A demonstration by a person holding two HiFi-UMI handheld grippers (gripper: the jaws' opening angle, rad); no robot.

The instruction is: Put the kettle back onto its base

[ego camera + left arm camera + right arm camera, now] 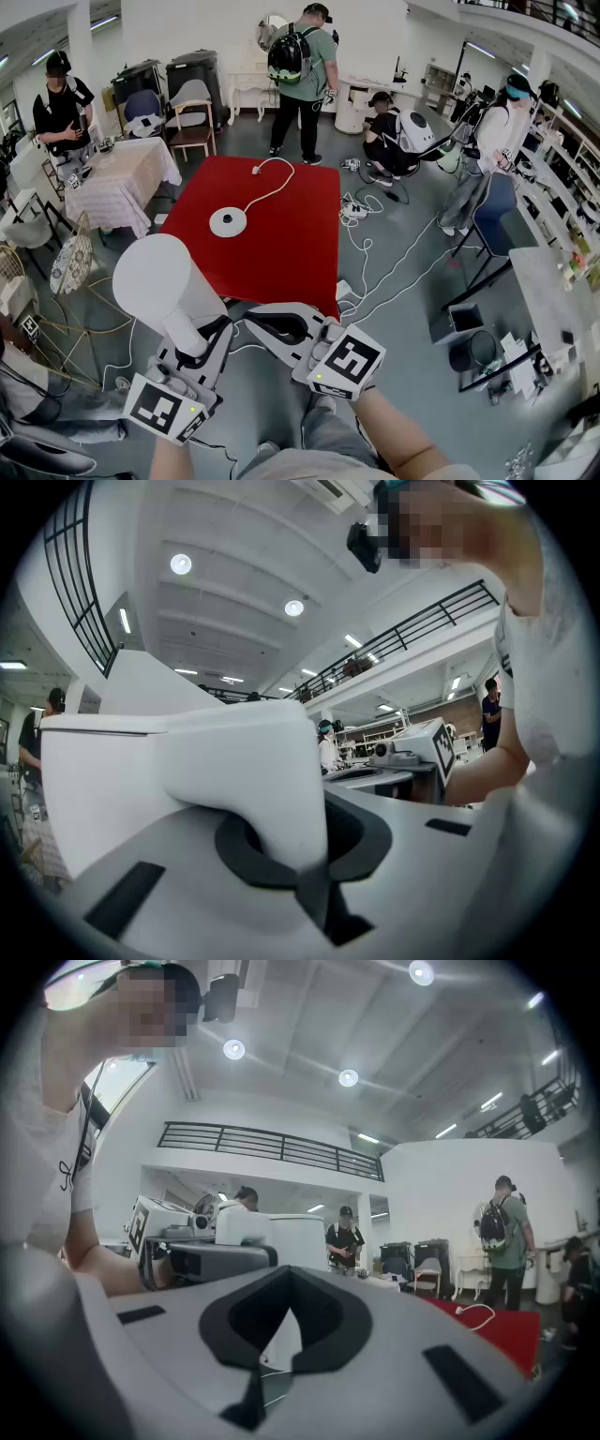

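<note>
Head view: the white kettle [161,277] was held by its handle [185,328] in the left tool [199,349]. Left gripper view confirmed the jaws were pinched on that handle. The kettle was carried off the near left corner of the red desk [291,244], above the floor [403,375]. The round white base [228,221] was noted near the desk's middle, with its cord [272,187] run toward the far edge. The right tool [272,325] was seen pressed together and empty, just beside the left.
</note>
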